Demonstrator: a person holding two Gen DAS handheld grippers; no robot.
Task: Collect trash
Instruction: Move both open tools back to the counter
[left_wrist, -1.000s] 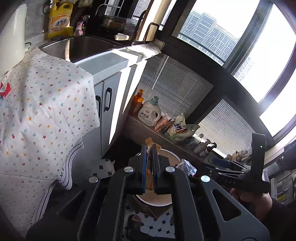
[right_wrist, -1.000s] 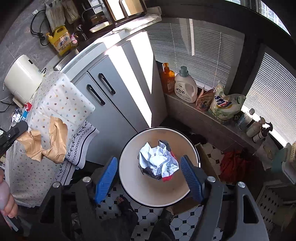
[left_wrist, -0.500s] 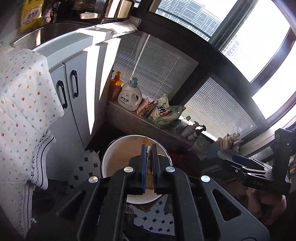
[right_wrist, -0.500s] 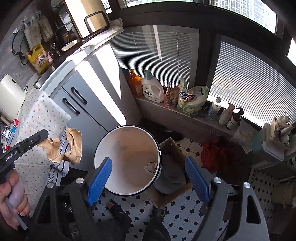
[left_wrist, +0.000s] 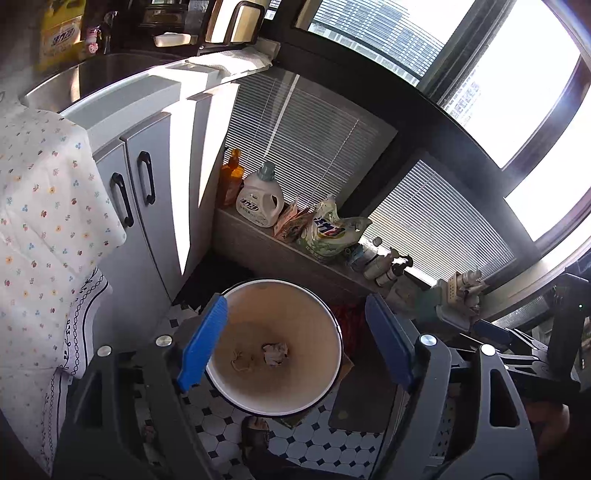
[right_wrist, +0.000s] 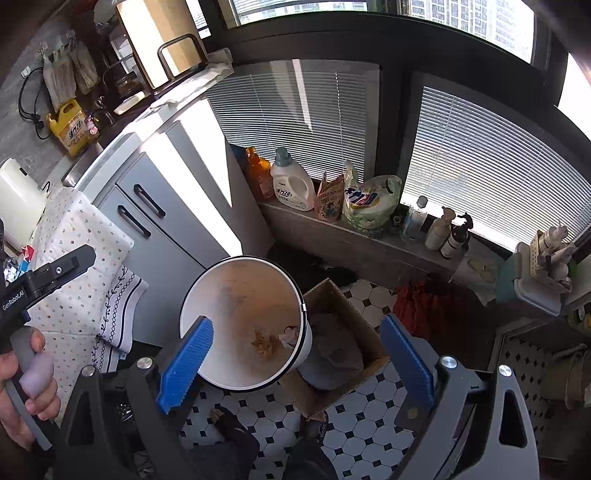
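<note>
A white round trash bin (left_wrist: 334, 325) stands on the tiled floor below both grippers; it also shows in the right wrist view (right_wrist: 192, 295). At its bottom lie a crumpled brown paper (left_wrist: 241, 360) and a crumpled white paper ball (left_wrist: 275, 352); both show in the right wrist view, brown paper (right_wrist: 263, 342) and white ball (right_wrist: 290, 334). My left gripper (left_wrist: 295, 345) is open and empty above the bin. My right gripper (right_wrist: 295, 363) is open and empty, higher and to the bin's right.
A grey cabinet (left_wrist: 147, 184) and a table with a flowered cloth (left_wrist: 40, 206) stand left. A window ledge holds a detergent bottle (left_wrist: 258, 201) and bags. A cardboard box (right_wrist: 340, 350) sits right of the bin. The floor is black-and-white tile (right_wrist: 369, 410).
My left gripper has opened and let go of the brown paper, which now lies in the bin. The white paper ball dropped from the right gripper into the bin earlier. Both grippers have risen.
</note>
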